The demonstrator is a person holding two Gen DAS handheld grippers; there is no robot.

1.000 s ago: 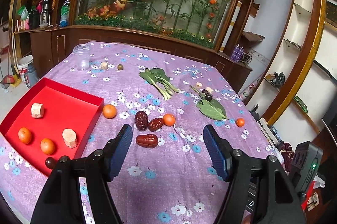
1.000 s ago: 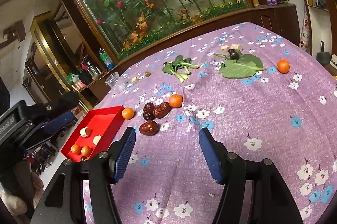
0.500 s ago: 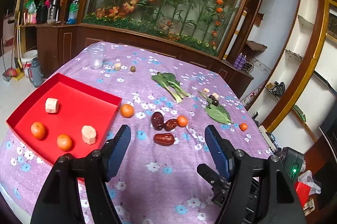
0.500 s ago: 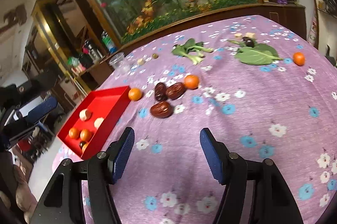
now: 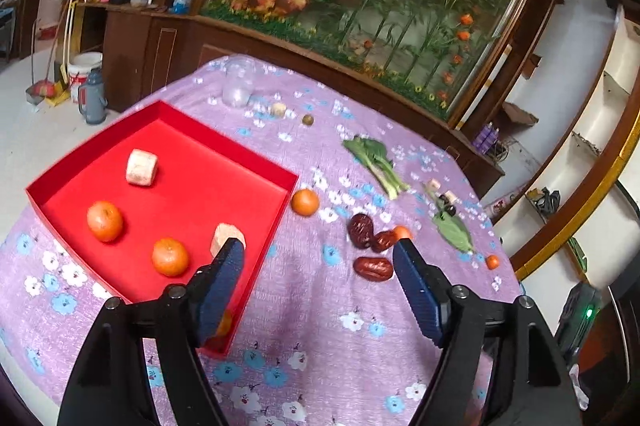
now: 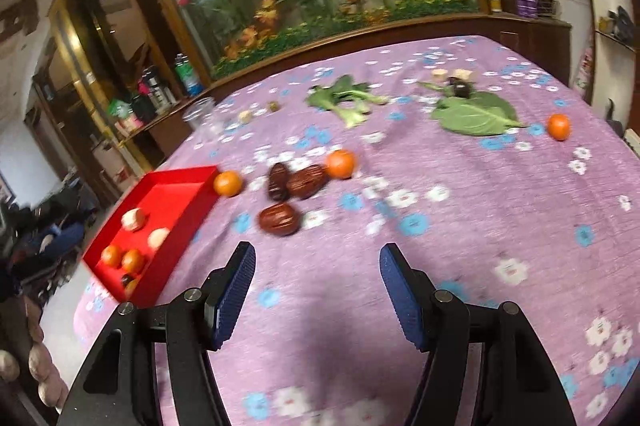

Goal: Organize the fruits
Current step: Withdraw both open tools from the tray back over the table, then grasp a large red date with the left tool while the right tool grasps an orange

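Observation:
A red tray (image 5: 224, 146) at the left of the purple flowered cloth holds two oranges (image 5: 105, 221), two pale chunks (image 5: 141, 167) and a small fruit half hidden behind my left finger. Another orange (image 5: 305, 202) lies just outside the tray's right wall. Three dark red dates (image 5: 373, 268) and a small orange (image 5: 402, 232) sit mid-table. My left gripper (image 5: 317, 248) hovers over the cloth beside the tray's near corner, its jaws opening with nothing between them. My right gripper (image 6: 319, 252) stands open and empty, just short of the nearest date (image 6: 279, 219).
Further back lie a bok choy (image 6: 344, 98), a big green leaf (image 6: 476, 114) with dark fruits and pale chunks behind it, a lone orange (image 6: 559, 126) at the right, and a clear plastic cup (image 5: 239, 86). A wooden cabinet with a flower display borders the far edge.
The left gripper has swung left and lower toward the tray, which now looms larger, and its jaws stand wider. The right gripper has edged a little toward the dates.

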